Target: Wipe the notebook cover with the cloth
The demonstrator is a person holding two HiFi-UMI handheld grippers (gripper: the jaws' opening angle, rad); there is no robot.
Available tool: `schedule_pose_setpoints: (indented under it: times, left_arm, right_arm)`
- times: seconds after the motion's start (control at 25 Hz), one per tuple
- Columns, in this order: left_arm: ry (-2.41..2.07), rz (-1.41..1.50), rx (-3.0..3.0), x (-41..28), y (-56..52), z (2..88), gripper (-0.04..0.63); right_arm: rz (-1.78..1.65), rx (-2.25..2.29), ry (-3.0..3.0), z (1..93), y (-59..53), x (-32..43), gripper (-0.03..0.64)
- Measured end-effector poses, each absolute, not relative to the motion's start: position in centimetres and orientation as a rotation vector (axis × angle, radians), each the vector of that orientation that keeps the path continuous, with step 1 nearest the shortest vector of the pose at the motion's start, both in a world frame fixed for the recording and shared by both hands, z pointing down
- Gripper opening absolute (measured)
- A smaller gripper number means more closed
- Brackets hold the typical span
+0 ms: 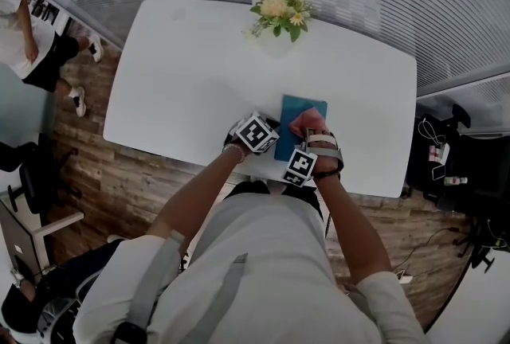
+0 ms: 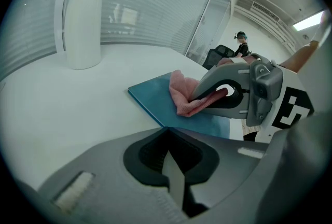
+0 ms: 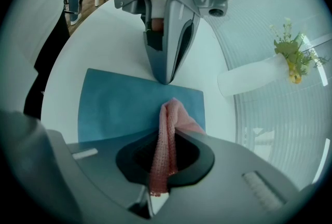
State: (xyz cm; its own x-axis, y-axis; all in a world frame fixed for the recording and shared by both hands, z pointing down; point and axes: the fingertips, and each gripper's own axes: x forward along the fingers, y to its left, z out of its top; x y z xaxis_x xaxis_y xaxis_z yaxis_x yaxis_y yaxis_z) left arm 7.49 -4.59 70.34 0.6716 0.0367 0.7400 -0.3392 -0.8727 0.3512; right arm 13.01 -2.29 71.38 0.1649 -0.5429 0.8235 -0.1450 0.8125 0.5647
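Note:
A blue notebook lies flat near the front edge of the white table. My right gripper is shut on a pink cloth, which rests bunched on the cover. In the right gripper view the cloth hangs from the jaws of the right gripper onto the notebook. My left gripper is shut, with its tips set on the notebook's left edge. The left gripper view shows the left gripper at the notebook's corner, and the cloth just beyond.
A white vase of yellow flowers stands at the table's far edge, well behind the notebook. The table's front edge runs just under both grippers. A person stands off the table at the far left on the wooden floor.

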Motion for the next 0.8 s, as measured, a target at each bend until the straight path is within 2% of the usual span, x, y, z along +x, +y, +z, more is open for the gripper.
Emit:
schedule_pose_setpoints:
  times: [0.8]
  left_arm:
    - [-0.234, 1.084, 2.418, 7.5, -4.7, 70.4, -0.005]
  right_arm:
    - [-0.271, 0.604, -1.418, 71.5, -0.3, 12.5, 0.006]
